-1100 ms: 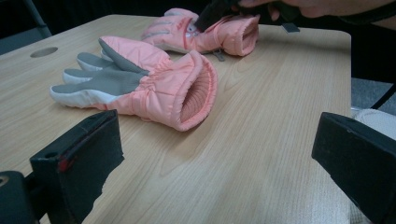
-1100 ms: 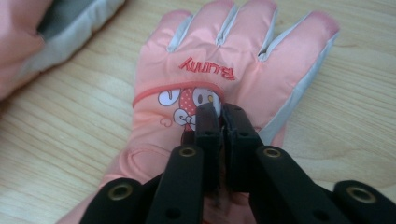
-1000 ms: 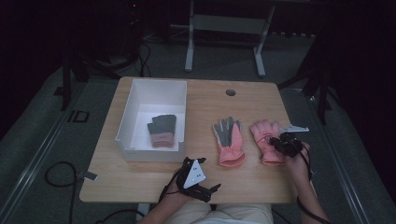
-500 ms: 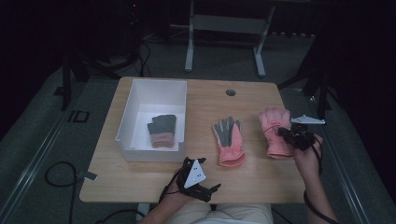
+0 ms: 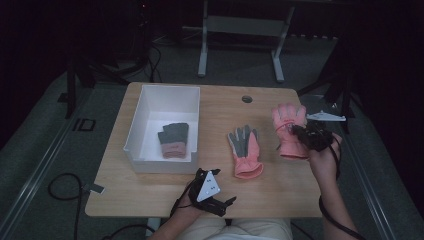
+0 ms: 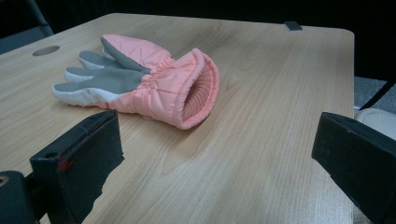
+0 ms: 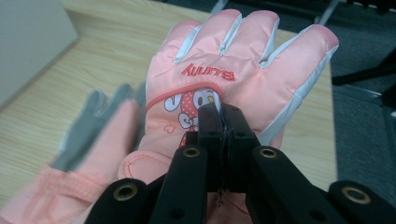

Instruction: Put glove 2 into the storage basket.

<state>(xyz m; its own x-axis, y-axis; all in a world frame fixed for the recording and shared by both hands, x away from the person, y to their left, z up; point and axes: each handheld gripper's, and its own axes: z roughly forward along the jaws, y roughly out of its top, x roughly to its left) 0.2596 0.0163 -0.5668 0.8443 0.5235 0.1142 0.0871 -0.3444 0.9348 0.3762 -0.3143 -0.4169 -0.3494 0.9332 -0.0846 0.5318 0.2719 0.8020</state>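
The right gripper (image 5: 300, 134) is pinching the back of a pink glove (image 5: 289, 131), its jaws pressed together on a fold of the fabric; in the right gripper view the jaws are meeting just below the cartoon rabbit and the stitched word on the glove (image 7: 233, 93). That glove is hanging above the right part of the wooden table (image 5: 220, 107), to the right of the second pink glove (image 5: 245, 152). From above, its cuff is partly hidden behind the gripper and the person's right hand (image 5: 322, 157), so how far it is clear of the tabletop is hard to make out.

The second pink glove is lying flat on the table, grey palm up, right of the white bin (image 5: 134, 131) and well apart from it. In the right gripper view it is showing as a blur at the lower left (image 7: 88, 135), its cuff cut off by the frame edge. In the left gripper view it is lying with its open ribbed cuff (image 6: 198, 91) facing the camera; its fingertips are partly hidden behind one another.

A grey glove with a pink cuff (image 5: 174, 140) is resting inside the white bin; its detail is too dim to read.

The left gripper (image 5: 212, 197) is resting at the near table edge, in front of the second pink glove, with jaws spread wide around bare wood.
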